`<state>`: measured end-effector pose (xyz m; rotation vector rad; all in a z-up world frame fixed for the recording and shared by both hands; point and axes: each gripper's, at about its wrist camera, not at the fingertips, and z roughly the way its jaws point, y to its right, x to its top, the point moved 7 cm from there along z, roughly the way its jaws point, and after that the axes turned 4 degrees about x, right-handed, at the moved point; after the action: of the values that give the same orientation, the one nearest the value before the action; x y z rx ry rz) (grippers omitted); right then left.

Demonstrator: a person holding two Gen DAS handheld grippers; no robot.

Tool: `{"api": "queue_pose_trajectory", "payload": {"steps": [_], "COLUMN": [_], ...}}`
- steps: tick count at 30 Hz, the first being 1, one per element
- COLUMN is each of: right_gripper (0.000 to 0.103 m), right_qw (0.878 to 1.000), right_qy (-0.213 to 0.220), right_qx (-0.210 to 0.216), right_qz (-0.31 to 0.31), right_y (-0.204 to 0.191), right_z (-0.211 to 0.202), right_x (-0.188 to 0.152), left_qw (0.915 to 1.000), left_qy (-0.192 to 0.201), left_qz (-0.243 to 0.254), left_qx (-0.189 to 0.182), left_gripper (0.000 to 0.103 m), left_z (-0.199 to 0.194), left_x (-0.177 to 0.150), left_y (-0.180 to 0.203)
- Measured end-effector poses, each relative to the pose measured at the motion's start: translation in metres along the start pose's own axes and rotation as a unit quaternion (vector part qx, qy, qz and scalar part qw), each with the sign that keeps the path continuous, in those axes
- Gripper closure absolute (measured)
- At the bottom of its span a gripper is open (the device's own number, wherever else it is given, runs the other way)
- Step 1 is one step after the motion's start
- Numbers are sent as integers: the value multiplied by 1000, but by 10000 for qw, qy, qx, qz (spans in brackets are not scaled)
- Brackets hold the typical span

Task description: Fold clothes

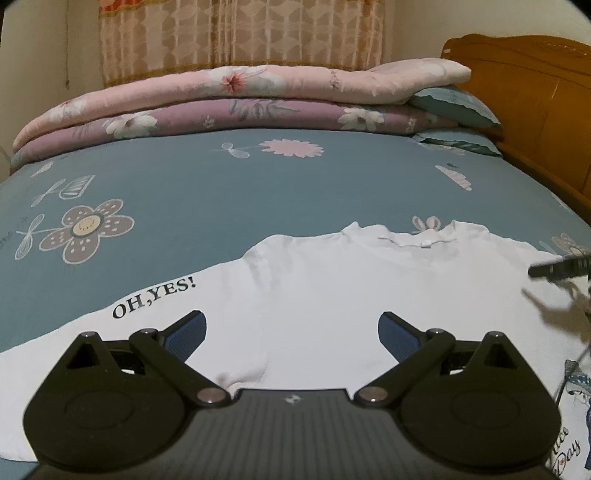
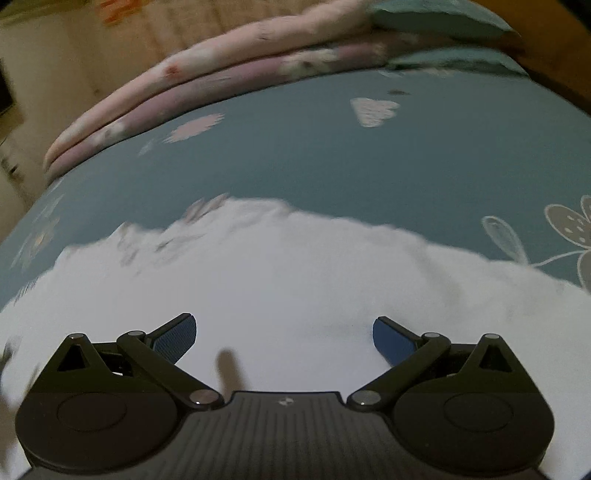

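Spread flat on the blue flowered bedsheet (image 1: 221, 184), a white T-shirt (image 1: 314, 288) lies directly ahead of and beneath both tools. From the left wrist view, the left gripper (image 1: 291, 338) has its jaws spread wide with nothing between them; the two blue pads (image 1: 186, 338) stand well apart over plain white fabric, and whether they touch the cloth cannot be told. The shirt's neckline (image 1: 421, 236) sits farther ahead and a little to the right of that gripper, while black lettering reading "OH,YES!" (image 1: 155, 297) runs along the shirt's left edge, just beyond the left pad. A printed figure with script lettering (image 1: 572, 424) shows at the shirt's far right edge. The dark tip of the right gripper (image 1: 559, 266) enters from the right margin above the shirt's right side. In the right wrist view, which is blurred, the right gripper (image 2: 284, 338) is likewise wide open and holds nothing, its pads over bare white cloth, with the shirt's far edge ahead and the sheet beyond. At the far side of the bed lie folded pink and mauve floral quilts (image 1: 229, 99), teal pillows (image 1: 454, 103) and a wooden headboard (image 1: 535, 92), with a patterned curtain (image 1: 240, 33) behind.
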<state>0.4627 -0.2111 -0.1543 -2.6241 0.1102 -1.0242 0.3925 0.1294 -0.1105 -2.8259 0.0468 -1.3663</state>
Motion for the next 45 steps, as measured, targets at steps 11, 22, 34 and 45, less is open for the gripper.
{"api": "queue_pose_trajectory", "payload": {"steps": [11, 22, 34, 45], "right_gripper": [0, 0, 0, 0], "right_qw": [9977, 9997, 9999, 9989], "right_qy": [-120, 67, 59, -342], "right_qx": [631, 113, 141, 284], "right_qz": [195, 196, -78, -177], "right_y": [-14, -3, -29, -59], "right_z": [18, 65, 91, 42], "right_x": [24, 61, 76, 48], "left_qw": [10000, 9998, 9997, 9997], "left_qy": [18, -61, -105, -115], "left_qz": [-41, -100, -144, 72], "left_qx": [82, 150, 166, -186], "left_gripper": [4, 4, 4, 4], "left_z": [-2, 6, 9, 2], "left_x": [0, -3, -4, -4], "left_y": [-4, -10, -14, 3]}}
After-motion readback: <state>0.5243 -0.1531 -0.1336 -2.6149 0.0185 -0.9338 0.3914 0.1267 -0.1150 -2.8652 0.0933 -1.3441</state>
